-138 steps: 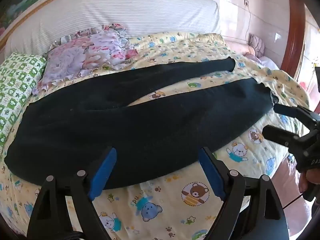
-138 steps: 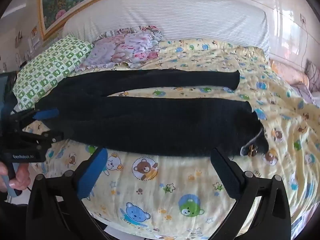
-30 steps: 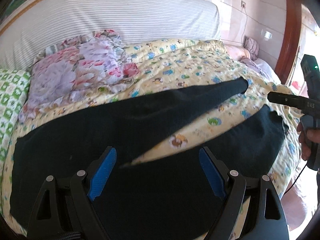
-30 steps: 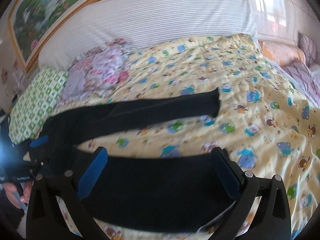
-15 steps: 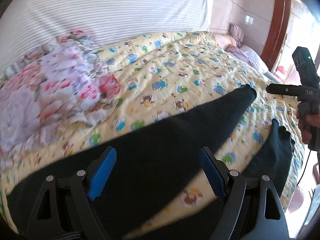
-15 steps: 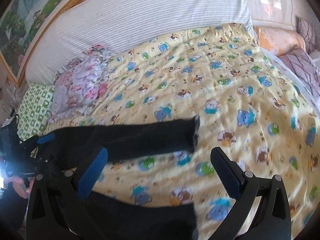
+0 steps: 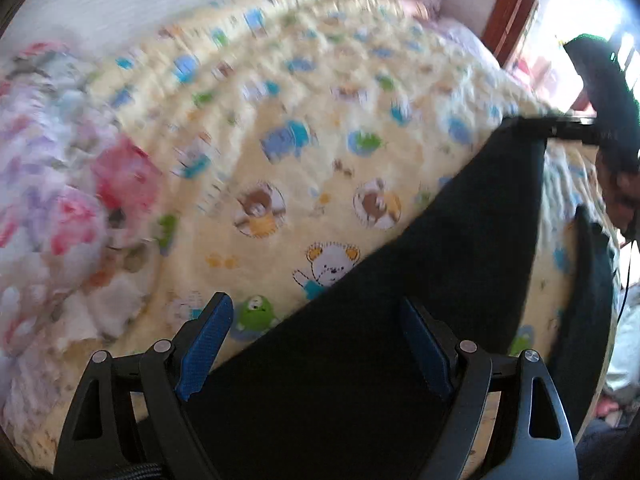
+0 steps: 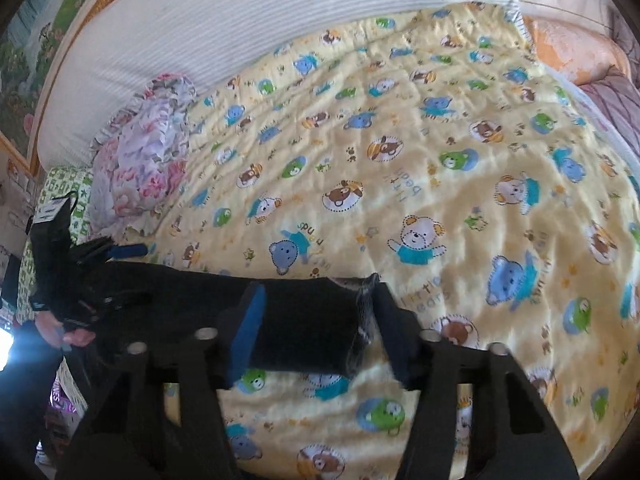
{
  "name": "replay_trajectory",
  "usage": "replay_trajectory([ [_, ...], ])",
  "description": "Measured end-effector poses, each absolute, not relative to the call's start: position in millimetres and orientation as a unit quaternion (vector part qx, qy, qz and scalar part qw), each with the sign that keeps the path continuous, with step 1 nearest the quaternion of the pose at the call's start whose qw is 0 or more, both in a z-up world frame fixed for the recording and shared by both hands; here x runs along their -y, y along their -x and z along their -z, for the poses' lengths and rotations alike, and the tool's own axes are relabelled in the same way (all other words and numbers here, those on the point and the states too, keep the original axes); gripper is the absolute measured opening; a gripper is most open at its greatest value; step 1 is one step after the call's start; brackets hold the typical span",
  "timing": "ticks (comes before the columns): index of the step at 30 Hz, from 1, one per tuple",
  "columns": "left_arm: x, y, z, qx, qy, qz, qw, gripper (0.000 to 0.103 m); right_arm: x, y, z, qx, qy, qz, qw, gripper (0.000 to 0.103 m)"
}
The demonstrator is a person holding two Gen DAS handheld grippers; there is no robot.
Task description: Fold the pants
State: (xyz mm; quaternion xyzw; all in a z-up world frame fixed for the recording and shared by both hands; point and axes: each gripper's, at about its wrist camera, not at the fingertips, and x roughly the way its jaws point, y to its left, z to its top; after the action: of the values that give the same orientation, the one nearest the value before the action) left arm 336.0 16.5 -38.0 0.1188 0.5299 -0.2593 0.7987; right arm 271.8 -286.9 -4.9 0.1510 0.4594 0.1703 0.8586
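The right gripper (image 8: pixel 316 320) had just been closing around the pants' (image 8: pixel 304 328) far leg end between its jaws, starting the fold, while the left gripper (image 7: pixel 316 344) stayed spread.

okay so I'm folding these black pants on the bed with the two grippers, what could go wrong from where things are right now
1. The right gripper, whose jaws have just been closing, brackets only the cuff end of the far pant leg; a shallow bite could slip off when lifted.
2. The left gripper is open over the black pants; if only the right pulls, the leg may drag and twist.
3. The loose quilt could bunch and get pinched with the cuff.
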Motion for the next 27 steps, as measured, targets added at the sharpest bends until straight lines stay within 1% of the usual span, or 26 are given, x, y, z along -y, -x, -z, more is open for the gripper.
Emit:
replay_trajectory([
  [1, -16, -337, 40, -0.531, -0.117, 0.262, 0.797, 0.086, 286, -274, 7, -0.463, -0.147, -0.174, 0.856, 0.035],
  [2, -16, -337, 41, -0.530, -0.116, 0.265, 0.797, 0.084, 285, -275, 8, -0.467, -0.144, -0.176, 0.855, 0.024],
  [3, -16, -335, 40, -0.530, -0.118, 0.271, 0.795, 0.077, 284, -276, 9, -0.469, -0.141, -0.174, 0.854, 0.018],
  [4, -14, -333, 39, -0.531, -0.120, 0.277, 0.792, 0.073, 283, -275, 9, -0.469, -0.136, -0.177, 0.854, 0.008],
  [5, -13, -331, 37, -0.531, -0.122, 0.283, 0.789, 0.063, 282, -274, 8, -0.467, -0.132, -0.180, 0.855, 0.006],
  [6, -11, -328, 35, -0.531, -0.124, 0.288, 0.787, 0.049, 281, -273, 8, -0.465, -0.130, -0.182, 0.856, 0.005],
  [7, -9, -325, 33, -0.534, -0.126, 0.294, 0.783, 0.040, 281, -271, 6, -0.460, -0.127, -0.183, 0.859, 0.005],
  [8, -7, -322, 31, -0.536, -0.126, 0.298, 0.780, 0.020, 282, -269, 5, -0.456, -0.126, -0.183, 0.862, 0.004],
  [9, -5, -317, 28, -0.536, -0.129, 0.298, 0.779, 0.012, 282, -268, 3, -0.450, -0.128, -0.185, 0.864, 0.004],
  [11, -4, -308, 19, -0.529, -0.137, 0.291, 0.785, 0.005, 284, -261, -4, -0.431, -0.130, -0.192, 0.872, 0.004],
  [21, -11, -213, -34, -0.483, -0.076, 0.303, 0.818, 0.004, 287, -223, -16, -0.395, -0.131, -0.203, 0.886, 0.004],
  [27, -8, -171, -48, -0.461, -0.031, 0.306, 0.832, 0.004, 288, -186, -19, -0.368, -0.142, -0.223, 0.891, 0.003],
])
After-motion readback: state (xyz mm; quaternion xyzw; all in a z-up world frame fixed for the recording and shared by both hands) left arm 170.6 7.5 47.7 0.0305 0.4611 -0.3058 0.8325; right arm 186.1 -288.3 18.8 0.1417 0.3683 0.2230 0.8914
